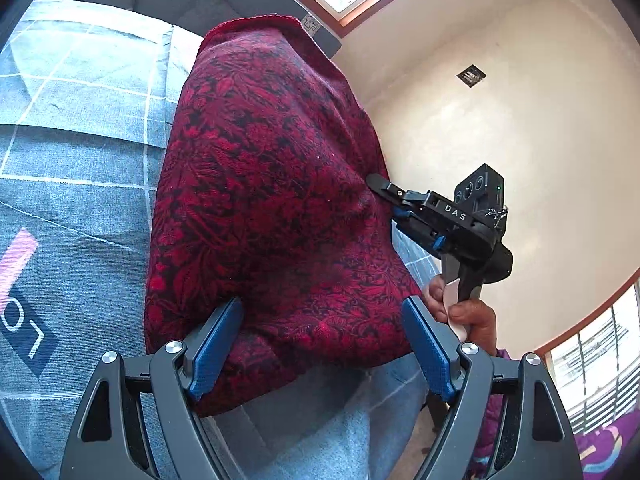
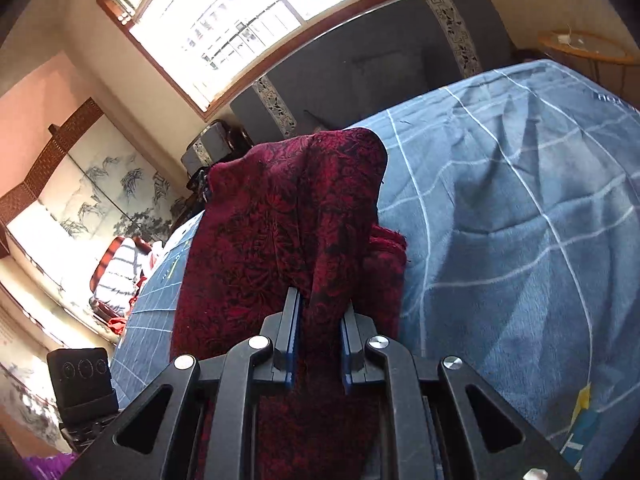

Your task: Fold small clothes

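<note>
Right gripper (image 2: 320,316) tilted down, pinching red garment (image 2: 280,220); left gripper (image 1: 322,320) wide.

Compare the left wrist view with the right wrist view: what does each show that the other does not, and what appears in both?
Only the left wrist view shows the open left gripper around the near edge of the red patterned cloth, the person's hand holding the right gripper's handle, and a dark label with white letters.

Only the right wrist view shows the right gripper clamped on a bunched fold of cloth, a painted screen and a round side table.

Both show the red cloth, the blue checked blanket and a bright window.
</note>
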Tool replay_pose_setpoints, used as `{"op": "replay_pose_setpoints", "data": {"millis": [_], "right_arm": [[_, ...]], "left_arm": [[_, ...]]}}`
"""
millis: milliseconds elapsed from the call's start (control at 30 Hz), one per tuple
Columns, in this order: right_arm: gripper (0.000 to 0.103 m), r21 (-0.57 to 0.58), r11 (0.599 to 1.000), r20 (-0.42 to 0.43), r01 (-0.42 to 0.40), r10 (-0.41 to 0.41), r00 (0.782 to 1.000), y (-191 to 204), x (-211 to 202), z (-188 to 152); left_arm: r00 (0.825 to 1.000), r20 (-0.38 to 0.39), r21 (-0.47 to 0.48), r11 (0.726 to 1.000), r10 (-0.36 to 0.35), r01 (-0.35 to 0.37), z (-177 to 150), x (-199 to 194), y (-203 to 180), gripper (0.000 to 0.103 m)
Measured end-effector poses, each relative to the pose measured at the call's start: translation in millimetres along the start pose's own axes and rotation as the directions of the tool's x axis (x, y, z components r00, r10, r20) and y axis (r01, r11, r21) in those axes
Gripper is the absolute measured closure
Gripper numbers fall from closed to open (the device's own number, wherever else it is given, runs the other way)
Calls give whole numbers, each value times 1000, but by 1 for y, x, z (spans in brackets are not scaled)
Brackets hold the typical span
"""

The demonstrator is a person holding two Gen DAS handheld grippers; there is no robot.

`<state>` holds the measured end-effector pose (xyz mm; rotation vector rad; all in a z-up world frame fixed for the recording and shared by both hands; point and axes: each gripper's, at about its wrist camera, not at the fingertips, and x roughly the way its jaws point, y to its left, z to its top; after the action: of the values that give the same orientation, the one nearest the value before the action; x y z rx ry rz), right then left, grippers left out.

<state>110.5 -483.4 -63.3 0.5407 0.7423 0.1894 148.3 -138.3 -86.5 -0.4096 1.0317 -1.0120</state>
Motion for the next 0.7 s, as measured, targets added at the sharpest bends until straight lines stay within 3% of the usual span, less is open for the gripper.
{"op": "replay_pose_setpoints", "data": {"millis": [167,267,333,400,567,600,667,700], "right_arm": [[84,17,1000,7,-5,5,1000,-5,6,-4],[67,7,999,30,42,-42,999,4,0,-1],[41,-16,996,39,91,-91,995,8,-2,2],[36,-22,992,15,125,-124,992,9,3,4],[40,-29,996,-64,87,-89,994,9,17,6],[55,-50,995,-67,83,-86,994,14,18,7],[76,-73,996,-112,57,-65,992,22,26,8],[76,-74,995,-127,60,-69,989,25,30,9]], "left_arm": [[1000,-16,3,1000,2,-2,3,-1,-4,21],[1000,-12,-26,1000,-8,8,7,0,-3,20],[1000,-8,-35,999,-8,8,9,1,-1,20],[1000,-8,-36,999,-6,6,9,1,1,20],[1000,-5,-24,1000,0,0,3,2,-3,20],[1000,-2,-24,1000,-1,1,1,2,-3,20],[1000,3,-26,1000,1,-1,0,3,-5,20],[1000,6,-30,1000,2,-2,0,2,-5,20]]}}
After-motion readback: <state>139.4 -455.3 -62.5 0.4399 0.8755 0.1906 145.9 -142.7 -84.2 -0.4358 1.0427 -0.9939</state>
